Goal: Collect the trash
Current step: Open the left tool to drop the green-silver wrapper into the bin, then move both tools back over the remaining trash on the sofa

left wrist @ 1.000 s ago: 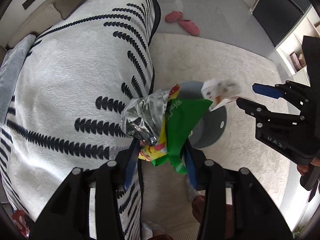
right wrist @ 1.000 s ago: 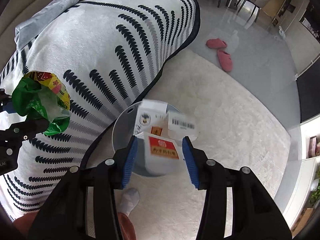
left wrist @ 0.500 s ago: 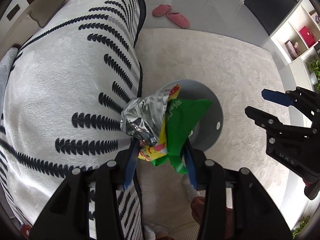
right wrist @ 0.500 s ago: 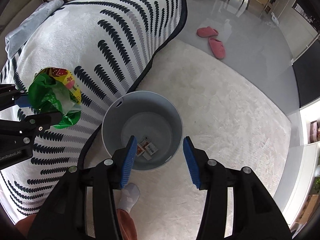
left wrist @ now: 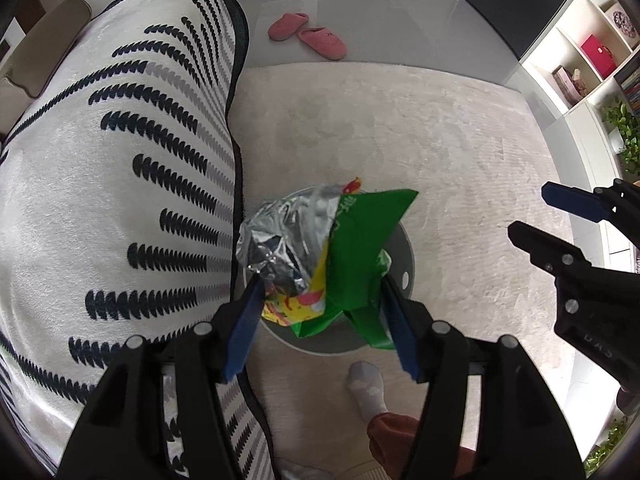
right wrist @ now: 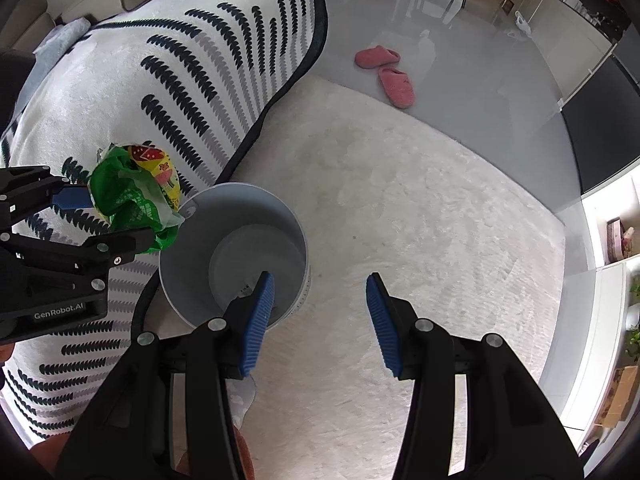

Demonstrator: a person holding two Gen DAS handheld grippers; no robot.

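A crumpled snack bag (left wrist: 340, 256), green and yellow with a silver inside, sits between the blue pads of my left gripper (left wrist: 320, 278). The jaws are opening and the bag still touches both pads. It hangs right over the grey round bin (left wrist: 402, 264) on the rug. From the right wrist view the bag (right wrist: 132, 196) is at the bin's (right wrist: 240, 186) left rim, in the left gripper (right wrist: 120, 216). My right gripper (right wrist: 319, 280) is open and empty, over the bin's right edge and the rug. Small boxes lie at the bin's bottom, mostly hidden by a finger.
A white throw with black patterns (left wrist: 120, 168) covers the sofa left of the bin. Pink slippers (right wrist: 386, 70) lie on the grey floor beyond the pale rug (right wrist: 420, 208). A person's socked foot (left wrist: 366, 384) stands near the bin. White shelves (left wrist: 588, 52) line the right.
The right gripper dropped its white boxes into the bin and moved right, empty. The left gripper carried the snack bag over the bin, and its jaws now stand wider.
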